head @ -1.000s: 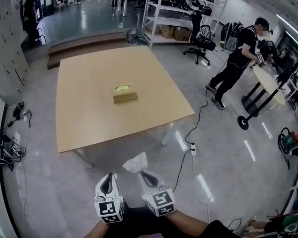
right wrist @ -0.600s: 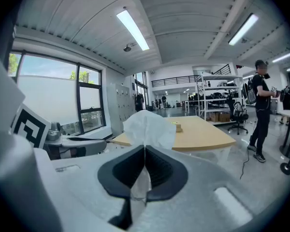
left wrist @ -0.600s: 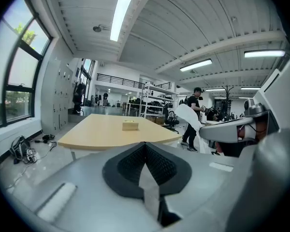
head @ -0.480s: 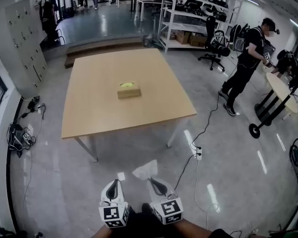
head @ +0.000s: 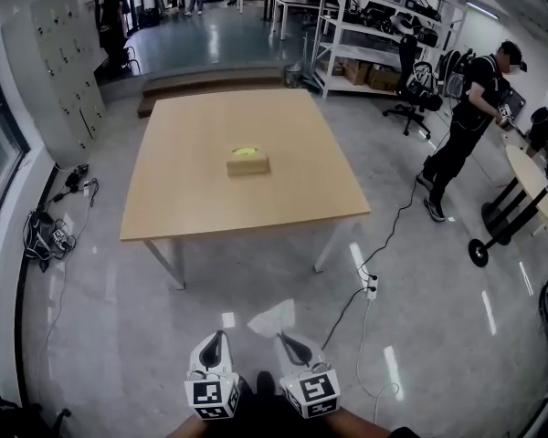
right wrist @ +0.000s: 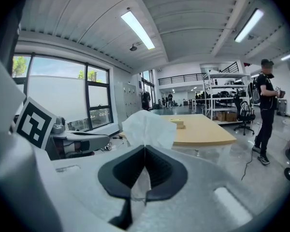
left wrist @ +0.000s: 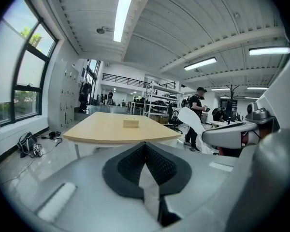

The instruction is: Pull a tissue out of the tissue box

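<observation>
The tan tissue box [head: 248, 162] with a yellow-green top sits mid-table on the wooden table [head: 192, 199], well away from me. In the head view both grippers hang side by side over the floor, short of the table's near edge. My right gripper [head: 288, 343] is shut on a white tissue [head: 272, 318] that fans out past its tips. That tissue [right wrist: 147, 127] billows above the closed pads in the right gripper view, with the box [right wrist: 179, 123] small beyond. The jaws of my left gripper [head: 212, 343] are shut with nothing in them. Its own view shows the box [left wrist: 131, 123] far off.
A person in black [head: 470, 117] stands at the right beside a round table [head: 530, 176]. A power strip with its cable [head: 370, 286] lies on the floor near the table's right leg. Shelving [head: 365, 44] stands at the back, with lockers [head: 64, 44] and cables [head: 46, 235] at the left.
Both grippers, with the tissue still in the right one, have drawn back from the table, which now lies farther off. The view has swung slightly, putting the table more to the right.
</observation>
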Motion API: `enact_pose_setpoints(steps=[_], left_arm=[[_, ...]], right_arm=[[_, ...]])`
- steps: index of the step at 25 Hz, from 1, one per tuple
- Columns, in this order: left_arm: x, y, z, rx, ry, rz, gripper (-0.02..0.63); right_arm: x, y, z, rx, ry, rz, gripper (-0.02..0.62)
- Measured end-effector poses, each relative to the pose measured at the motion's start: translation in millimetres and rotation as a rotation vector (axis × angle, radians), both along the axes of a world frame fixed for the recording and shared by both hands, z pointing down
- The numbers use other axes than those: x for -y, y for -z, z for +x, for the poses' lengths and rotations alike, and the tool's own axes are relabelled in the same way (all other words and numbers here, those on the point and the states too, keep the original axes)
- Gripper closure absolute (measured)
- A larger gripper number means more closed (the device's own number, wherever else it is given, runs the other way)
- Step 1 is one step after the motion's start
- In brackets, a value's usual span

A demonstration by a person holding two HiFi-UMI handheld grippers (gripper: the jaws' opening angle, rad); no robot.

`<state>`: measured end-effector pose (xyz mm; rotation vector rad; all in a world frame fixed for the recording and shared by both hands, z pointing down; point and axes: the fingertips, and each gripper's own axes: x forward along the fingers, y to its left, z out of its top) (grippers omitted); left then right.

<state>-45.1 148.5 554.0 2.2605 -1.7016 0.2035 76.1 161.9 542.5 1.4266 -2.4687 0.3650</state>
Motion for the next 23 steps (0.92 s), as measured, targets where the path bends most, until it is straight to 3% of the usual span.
enact_pose_setpoints(steps=[13, 23], left_arm=[[1.0, 10.3, 13.9, 0.027, -0.014, 0.029, 0.588], [-4.1, 8.9, -2.4, 0.029, 0.014, 0.036, 0.588]], right_arm=[[4.2, 5.2, 13.7, 0.021, -0.014, 0.017, 0.6], [5.0, 6.0, 4.4, 0.019, -0.004, 0.028, 0.598]])
